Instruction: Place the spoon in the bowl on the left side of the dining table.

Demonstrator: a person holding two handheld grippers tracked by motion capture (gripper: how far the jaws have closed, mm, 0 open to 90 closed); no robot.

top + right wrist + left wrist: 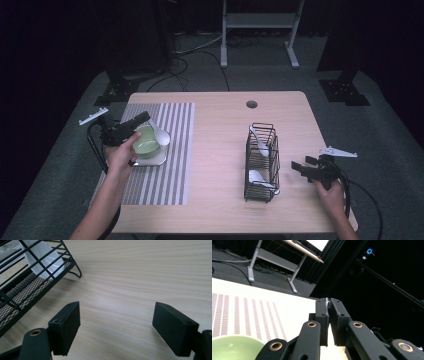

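The left gripper (142, 120) pinches a white spoon (161, 134) over the green bowl (145, 141), fingers nearly together. The right gripper (299, 169) rests on the surface (220, 150) beside the wire rack (262, 162), fingers wide apart, holding nothing.

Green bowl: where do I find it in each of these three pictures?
High view: the green bowl is left of centre, on a pale plate on the striped mat.
Left gripper view: the bowl is in the bottom left corner, below the mat's stripes.
Right gripper view: it faces the wire rack and bare table.
Shared landmark: the striped mat, high and left gripper views.
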